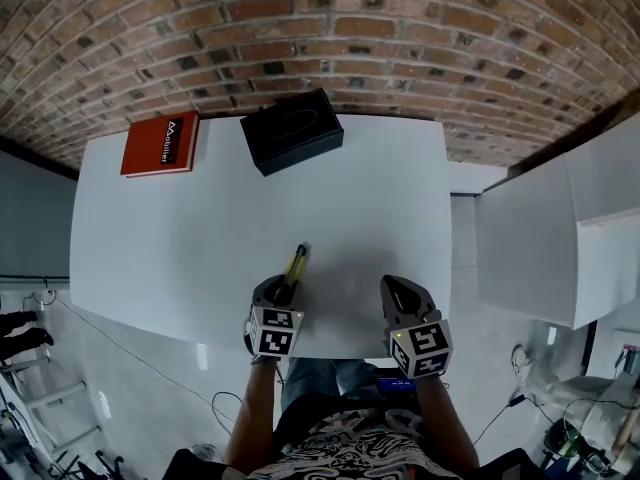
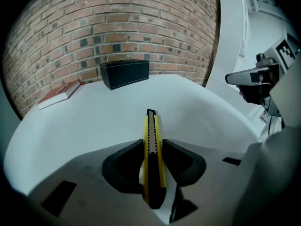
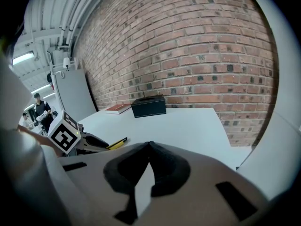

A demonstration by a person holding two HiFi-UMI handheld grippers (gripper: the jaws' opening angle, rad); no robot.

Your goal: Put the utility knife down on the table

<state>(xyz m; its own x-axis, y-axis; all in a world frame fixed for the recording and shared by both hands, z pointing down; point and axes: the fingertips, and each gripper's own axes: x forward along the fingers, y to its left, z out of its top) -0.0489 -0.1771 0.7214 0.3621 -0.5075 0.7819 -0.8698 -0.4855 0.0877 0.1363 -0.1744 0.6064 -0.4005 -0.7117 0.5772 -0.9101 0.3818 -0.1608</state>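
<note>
Yellow-and-black plastic utility knife is clamped lengthwise in the left gripper, tip pointed forward over the white table, probably for a flat set-down. The right gripper is closed on nothing and kept clear alongside.

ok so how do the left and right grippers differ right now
The left gripper is shut on the yellow utility knife; the right gripper grips nothing. The left one's jaws are parted by the knife's body; the right one's jaw tips touch. Both are at the near edge of the white table.
</note>
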